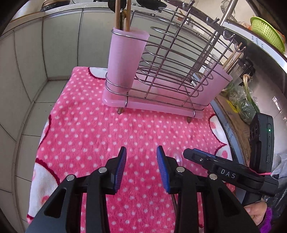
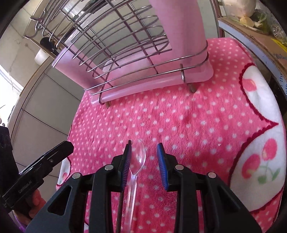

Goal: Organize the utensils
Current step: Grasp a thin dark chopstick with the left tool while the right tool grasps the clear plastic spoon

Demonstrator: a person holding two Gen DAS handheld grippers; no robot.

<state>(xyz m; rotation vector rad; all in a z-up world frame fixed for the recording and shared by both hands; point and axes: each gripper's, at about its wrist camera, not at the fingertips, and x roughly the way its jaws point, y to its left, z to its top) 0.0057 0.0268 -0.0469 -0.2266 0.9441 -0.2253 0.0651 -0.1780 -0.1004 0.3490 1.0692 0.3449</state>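
A pink utensil rack with a wire frame point(image 1: 161, 75) stands at the far side of a pink polka-dot blanket point(image 1: 107, 129). Its left pink cup point(image 1: 125, 59) holds wooden chopsticks point(image 1: 117, 14). The rack also shows in the right wrist view point(image 2: 143, 68). A clear plastic spoon point(image 2: 138, 159) lies on the blanket between the fingers of my open right gripper point(image 2: 144, 150), close to the left finger. A thin dark stick point(image 2: 119, 206) lies beside its handle. My left gripper point(image 1: 141, 152) is open and empty above the blanket. The spoon's bowl point(image 1: 176, 157) shows beside its right finger.
The right gripper's body point(image 1: 233, 172) is close at the left gripper's right. Grey tiled wall point(image 1: 44, 53) lies left. A green colander point(image 1: 267, 32) and bagged greens point(image 1: 245, 105) sit at the right, past the blanket's edge.
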